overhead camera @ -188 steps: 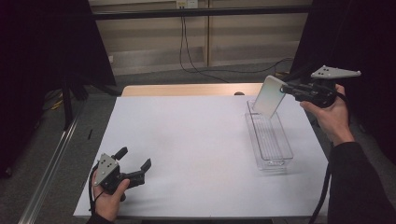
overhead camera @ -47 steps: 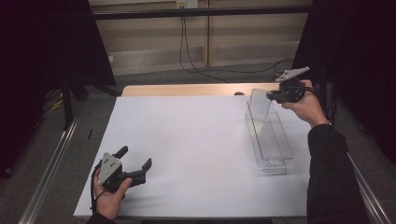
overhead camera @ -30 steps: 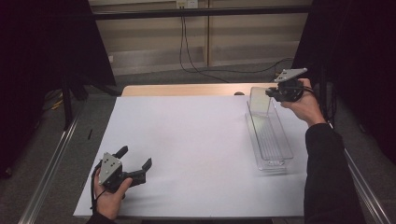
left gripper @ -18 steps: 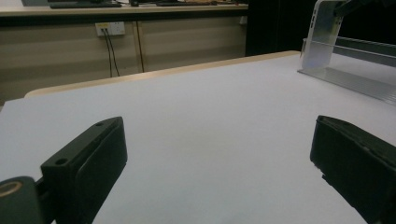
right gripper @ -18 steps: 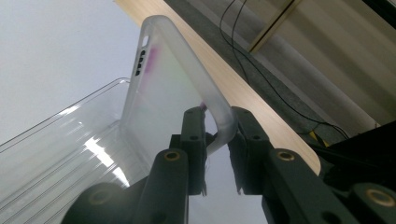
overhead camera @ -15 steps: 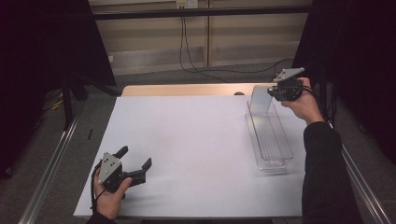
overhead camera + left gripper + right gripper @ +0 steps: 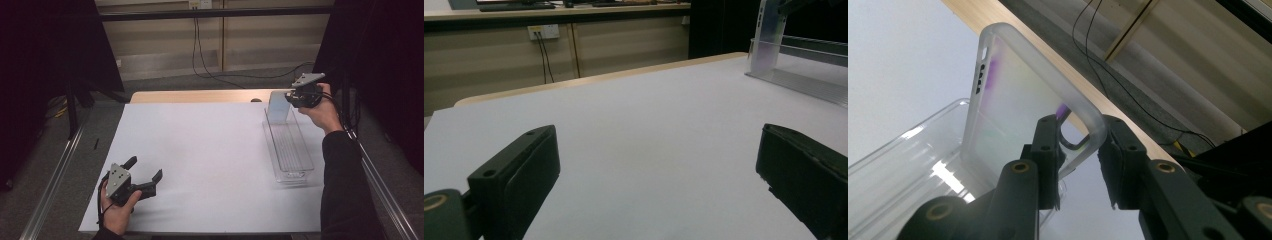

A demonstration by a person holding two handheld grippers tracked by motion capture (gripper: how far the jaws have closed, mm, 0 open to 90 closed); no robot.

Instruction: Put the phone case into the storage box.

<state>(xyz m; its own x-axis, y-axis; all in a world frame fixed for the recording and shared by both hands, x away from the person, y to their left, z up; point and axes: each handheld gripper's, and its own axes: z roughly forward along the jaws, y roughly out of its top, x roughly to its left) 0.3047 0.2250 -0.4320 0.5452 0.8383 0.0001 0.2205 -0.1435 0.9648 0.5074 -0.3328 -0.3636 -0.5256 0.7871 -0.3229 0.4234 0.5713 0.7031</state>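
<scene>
Right gripper [image 7: 1078,150]: jaws clamped on translucent phone case [image 7: 1018,100], held upright over far end of clear tray [image 7: 290,150]; grip visible in right gripper view. Left gripper [image 7: 142,181]: jaws spread, empty, well apart from tray.

Clear frosted phone case [image 7: 1020,107], purple tint at edges.
Clear tray [image 7: 290,150]; white table sheet [image 7: 200,155]; black gripper [image 7: 1078,150] jaws.

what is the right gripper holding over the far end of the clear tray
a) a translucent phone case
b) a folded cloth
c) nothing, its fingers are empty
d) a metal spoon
a: the right gripper has its fingers closed on the edge of a frosted translucent phone case, standing upright at the far end of the clear tray.
</scene>
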